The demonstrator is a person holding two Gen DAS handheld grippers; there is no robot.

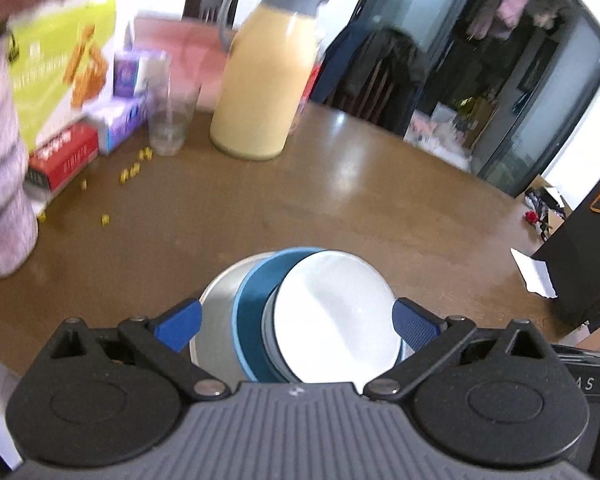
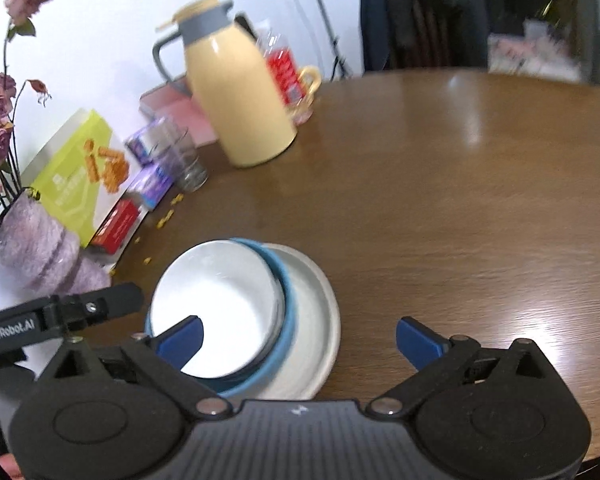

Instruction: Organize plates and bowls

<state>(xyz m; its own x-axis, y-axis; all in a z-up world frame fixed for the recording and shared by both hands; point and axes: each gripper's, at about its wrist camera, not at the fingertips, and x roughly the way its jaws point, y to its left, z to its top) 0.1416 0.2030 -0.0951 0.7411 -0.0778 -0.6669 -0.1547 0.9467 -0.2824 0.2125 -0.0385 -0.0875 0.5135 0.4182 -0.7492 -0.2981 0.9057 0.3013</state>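
We see a stack of dishes on the brown round table [image 2: 440,184]. A white bowl [image 2: 216,304] sits inside a blue bowl [image 2: 288,332], and the blue bowl sits on a pale plate [image 2: 320,312]. We use the yellow jug [image 2: 236,96] as our marker. The stack is on our side of the yellow jug, well apart from it. A clear glass [image 2: 184,160] stands just beside the jug, on its left. A green box [image 2: 76,172] and a purple vase [image 2: 36,248] with dried roses are farther left of the jug. Our left gripper [image 1: 298,326] hangs over the stack with its blue fingers [image 1: 180,326] wide apart, holding nothing. Our right gripper [image 2: 300,340] also has its fingers wide apart, and it is empty too.
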